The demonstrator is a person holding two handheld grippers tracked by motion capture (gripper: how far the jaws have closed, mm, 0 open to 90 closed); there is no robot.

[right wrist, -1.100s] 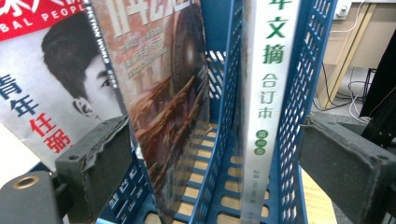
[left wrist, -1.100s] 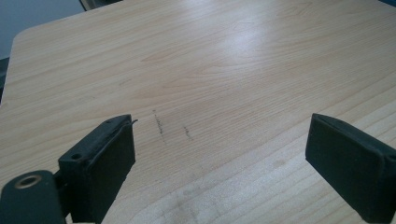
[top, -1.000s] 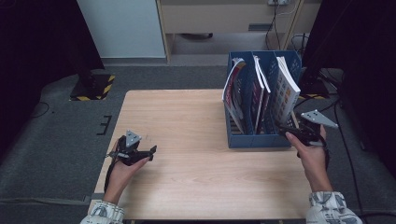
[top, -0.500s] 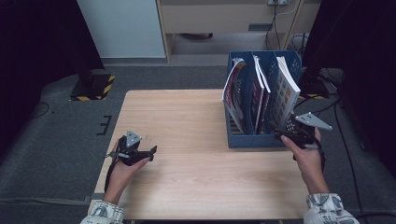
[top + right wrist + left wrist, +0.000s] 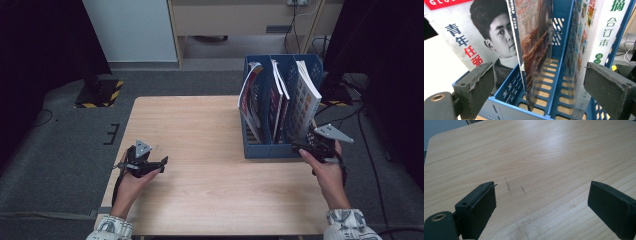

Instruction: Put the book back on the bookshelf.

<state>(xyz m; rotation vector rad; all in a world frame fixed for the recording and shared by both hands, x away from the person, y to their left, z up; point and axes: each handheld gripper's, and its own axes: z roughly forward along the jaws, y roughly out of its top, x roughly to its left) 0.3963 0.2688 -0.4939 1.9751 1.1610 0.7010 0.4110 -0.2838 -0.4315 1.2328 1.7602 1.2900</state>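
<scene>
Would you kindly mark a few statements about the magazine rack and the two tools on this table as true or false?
1. The blue plastic magazine rack stands on the right part of the light wooden table. True.
2. The left tool is shut on a magazine. False: its jaws stand open above bare tabletop.
3. The right tool is at the near front of the rack with its jaws open. True.
4. The rack is empty. False: magazines stand upright in it.
5. The left tool touches the rack. False: it is far off, near the table's left edge.
</scene>
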